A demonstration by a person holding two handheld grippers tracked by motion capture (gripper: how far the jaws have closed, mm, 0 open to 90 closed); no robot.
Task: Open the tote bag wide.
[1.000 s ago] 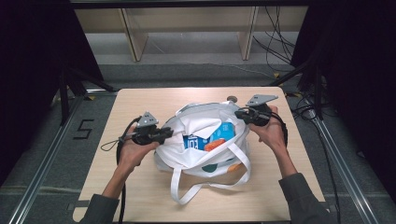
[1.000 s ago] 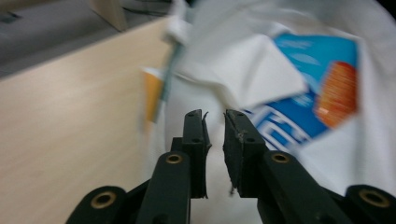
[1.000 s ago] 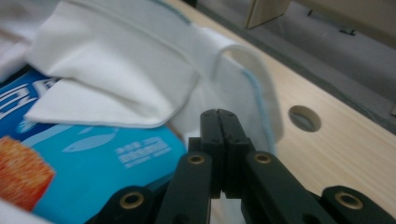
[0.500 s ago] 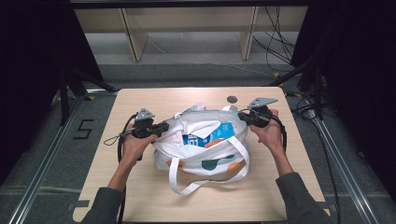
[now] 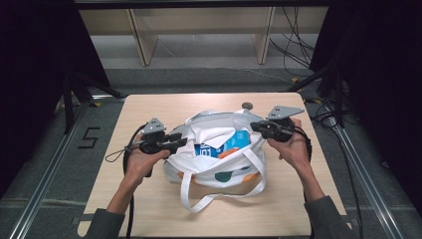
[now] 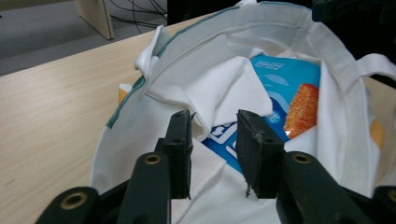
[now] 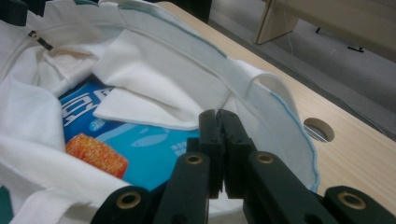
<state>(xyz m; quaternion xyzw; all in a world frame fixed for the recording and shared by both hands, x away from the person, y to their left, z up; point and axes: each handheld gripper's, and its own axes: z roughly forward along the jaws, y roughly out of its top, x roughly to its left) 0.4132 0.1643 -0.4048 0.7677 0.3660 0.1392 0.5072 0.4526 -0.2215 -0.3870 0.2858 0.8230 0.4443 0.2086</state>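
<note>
In the high view both forearms rise from the bottom edge, hands angled inward toward the centre. The left gripper (image 5: 175, 143) sits at the left rim of the bag (image 5: 219, 169), just left of centre frame; in its own view its jaws stand apart, released, with white cloth lying between and under them. The right gripper (image 5: 256, 126) meets the bag's right rim, right of centre; in the right gripper view its jaws are pressed together, clenched on the rim cloth.

The bag lies mid-table (image 5: 149, 107), mouth spread wide. It is soft white fabric, creased, with a thin teal edge and looping white handles (image 5: 199, 199). Inside lies a glossy blue packet (image 6: 289, 84) with an orange, crumbly-looking picture, partly under a folded white flap.
</note>
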